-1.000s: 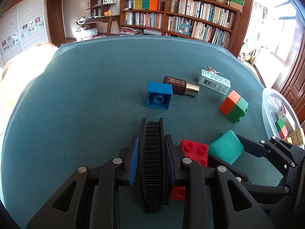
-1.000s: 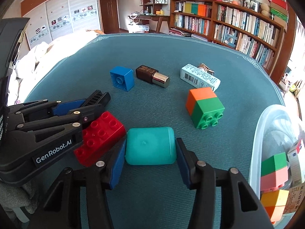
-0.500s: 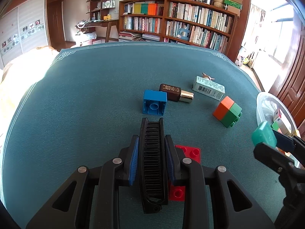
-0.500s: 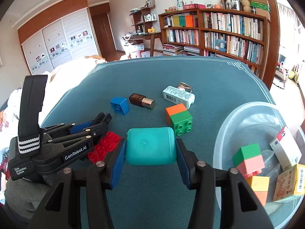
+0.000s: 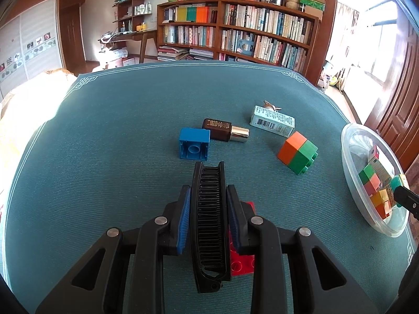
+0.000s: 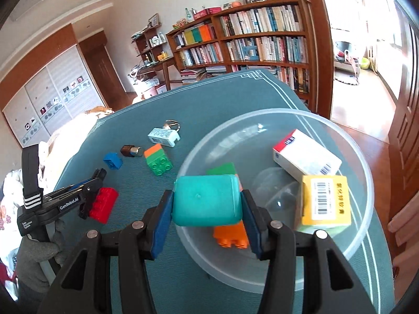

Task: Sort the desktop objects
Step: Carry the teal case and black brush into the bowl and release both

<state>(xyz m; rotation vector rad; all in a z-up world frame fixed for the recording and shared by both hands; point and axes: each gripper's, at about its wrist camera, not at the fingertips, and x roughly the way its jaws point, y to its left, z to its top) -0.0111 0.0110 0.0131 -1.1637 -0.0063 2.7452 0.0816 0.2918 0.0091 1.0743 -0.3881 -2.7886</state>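
Teal cloth table [image 5: 110, 136]: blue block [image 5: 194, 144], brown bottle [image 5: 225, 130] wait at 12 o'clock.
Clear bowl [image 6: 366, 183]: at 3 o'clock, part filled.
Right gripper [image 6: 207, 204]: clenched on teal case [image 6: 207, 200], above bowl rim.
Left gripper [image 5: 209, 209]: clamps black comb [image 5: 209, 219].
Risk: early release, case bounces out.
Change: case travelled from table to bowl.

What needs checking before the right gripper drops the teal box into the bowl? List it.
1. Right gripper shut on the teal box: ok.
2. Teal box over the clear plastic bowl: partly, it straddles the near rim; not ok.
3. Free landing spot among the boxes and blocks inside: cannot tell.
4. Left gripper shut on the black comb: ok.
5. Left gripper clear of the bowl: ok.
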